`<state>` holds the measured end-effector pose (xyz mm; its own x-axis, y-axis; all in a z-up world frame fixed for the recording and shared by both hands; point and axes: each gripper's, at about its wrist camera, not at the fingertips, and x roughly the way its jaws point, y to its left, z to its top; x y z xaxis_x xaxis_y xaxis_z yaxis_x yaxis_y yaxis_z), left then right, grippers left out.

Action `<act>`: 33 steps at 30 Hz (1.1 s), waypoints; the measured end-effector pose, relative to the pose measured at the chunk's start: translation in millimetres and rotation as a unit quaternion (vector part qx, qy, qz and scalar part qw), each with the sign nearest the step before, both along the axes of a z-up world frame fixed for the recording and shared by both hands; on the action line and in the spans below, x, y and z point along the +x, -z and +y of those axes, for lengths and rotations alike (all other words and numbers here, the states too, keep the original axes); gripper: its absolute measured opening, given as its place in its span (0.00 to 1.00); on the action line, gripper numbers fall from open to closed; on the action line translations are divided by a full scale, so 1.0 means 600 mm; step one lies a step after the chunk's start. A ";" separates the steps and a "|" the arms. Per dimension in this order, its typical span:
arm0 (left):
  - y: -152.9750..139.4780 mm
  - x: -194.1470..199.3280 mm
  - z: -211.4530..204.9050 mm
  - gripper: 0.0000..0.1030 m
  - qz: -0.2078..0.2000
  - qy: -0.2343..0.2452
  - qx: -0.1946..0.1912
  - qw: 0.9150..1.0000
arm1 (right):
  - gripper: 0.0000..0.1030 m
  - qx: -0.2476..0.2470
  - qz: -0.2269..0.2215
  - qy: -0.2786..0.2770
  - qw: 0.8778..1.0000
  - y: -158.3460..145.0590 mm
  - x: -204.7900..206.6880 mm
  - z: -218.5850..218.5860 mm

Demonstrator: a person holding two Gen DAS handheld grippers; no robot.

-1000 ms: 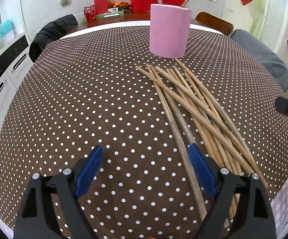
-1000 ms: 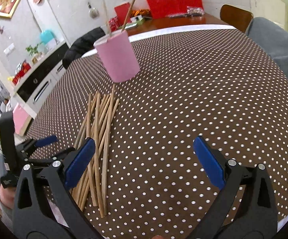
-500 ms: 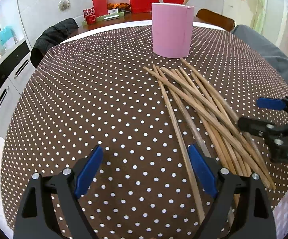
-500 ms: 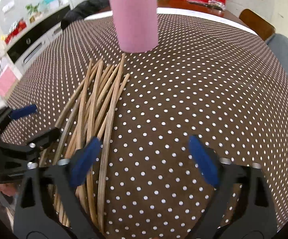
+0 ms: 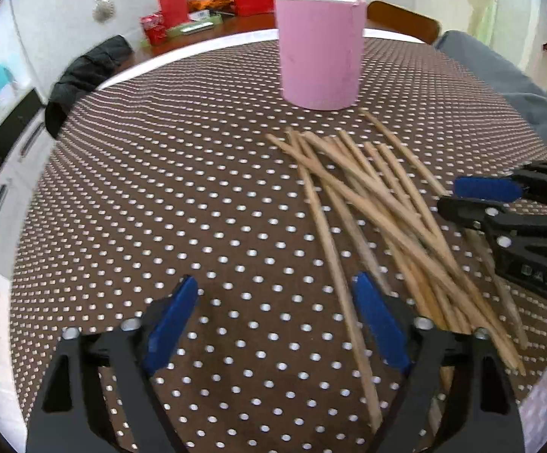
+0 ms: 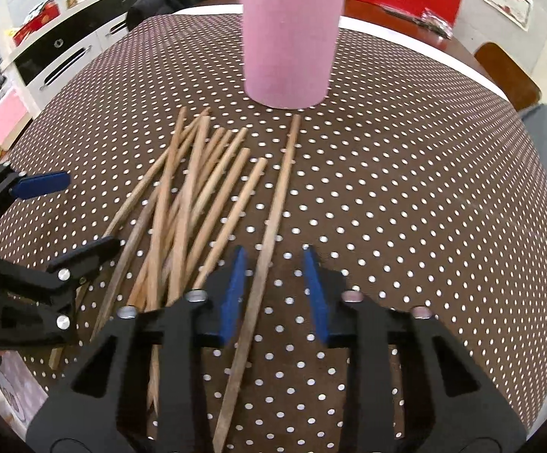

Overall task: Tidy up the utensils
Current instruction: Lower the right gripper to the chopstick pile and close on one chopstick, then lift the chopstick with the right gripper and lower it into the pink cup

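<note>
A pink cup (image 5: 319,53) (image 6: 288,41) stands on the brown dotted tablecloth (image 5: 198,196) with two chopsticks in it. Several wooden chopsticks (image 5: 387,204) (image 6: 198,188) lie fanned out in front of it. My right gripper (image 6: 273,294) (image 5: 451,196) hangs low over the rightmost chopstick (image 6: 277,204). Its jaws are closing with that stick between them, close to the left pad, and a gap still shows. My left gripper (image 5: 273,321) (image 6: 81,215) is closing too. The leftmost chopstick (image 5: 326,249) lies just inside its right pad, untouched.
A black jacket (image 5: 84,71) hangs on a chair at the far left and a grey cushion (image 5: 500,75) sits at the far right. White drawers (image 6: 65,53) line the left wall. Red boxes and a can stand on a wooden table (image 5: 205,34) behind. The table's near edge lies below both grippers.
My right gripper swung left to the pile's right edge, rolled, and narrowed its jaws around one chopstick. My left gripper slid closer to the pile and its jaws narrowed a little.
</note>
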<state>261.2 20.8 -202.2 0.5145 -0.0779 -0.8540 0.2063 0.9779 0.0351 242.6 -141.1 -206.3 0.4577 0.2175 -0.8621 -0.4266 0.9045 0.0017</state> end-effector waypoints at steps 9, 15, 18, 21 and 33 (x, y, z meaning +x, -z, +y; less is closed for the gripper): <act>-0.012 0.017 -0.006 0.06 0.013 0.017 -0.016 1.000 | 0.06 0.044 0.005 0.006 0.999 0.002 -0.021 -0.038; -0.009 -0.015 0.025 0.05 0.006 -0.011 -0.036 0.999 | 0.06 0.087 -0.002 0.019 0.996 -0.012 -0.035 -0.075; -0.015 -0.026 0.041 0.05 -0.003 -0.028 -0.045 0.999 | 0.06 0.108 -0.007 0.021 0.994 -0.024 -0.040 -0.088; -0.025 -0.034 0.054 0.05 -0.022 -0.046 -0.052 0.997 | 0.06 0.131 -0.014 0.020 0.991 -0.036 -0.047 -0.094; -0.073 -0.061 0.070 0.05 -0.113 -0.059 -0.111 0.986 | 0.06 0.195 -0.073 0.034 0.977 -0.090 -0.063 -0.127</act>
